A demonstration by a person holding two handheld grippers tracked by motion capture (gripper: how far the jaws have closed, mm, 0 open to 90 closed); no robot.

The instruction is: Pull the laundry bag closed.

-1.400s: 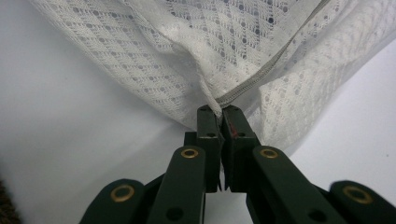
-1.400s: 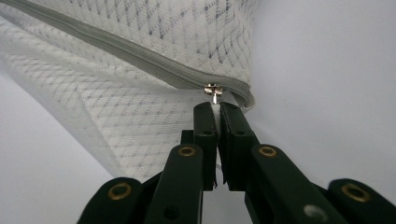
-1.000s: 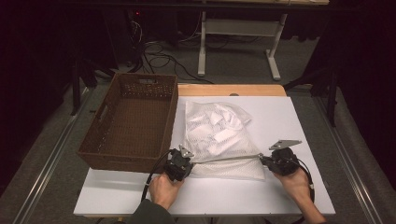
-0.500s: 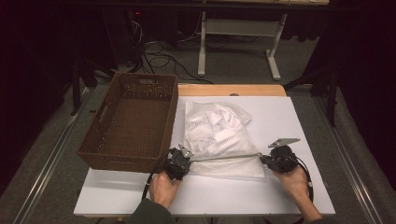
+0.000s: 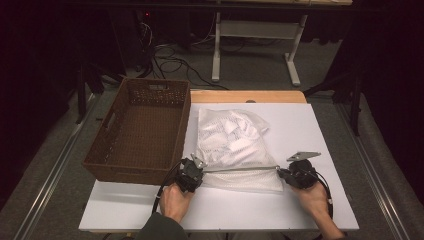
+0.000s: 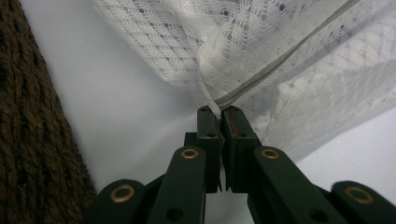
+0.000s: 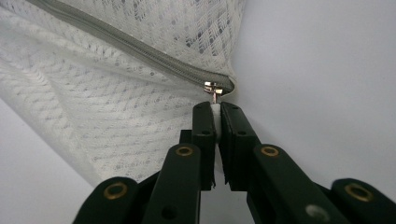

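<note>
**Mesh bag stretched between two claws**

On the white table (image 5: 325,130), beside the brown wicker basket (image 5: 140,130), lies the white mesh laundry bag (image 5: 235,145). The left claw (image 6: 219,112), just easing, pinches its corner tab; the right claw (image 7: 217,109), also easing, grips the zipper pull (image 7: 214,88).

A flat white rectangular table (image 5: 320,145) bears a brown woven basket (image 5: 142,130); just beside the basket lies a white mesh zip bag (image 5: 235,145).
</note>
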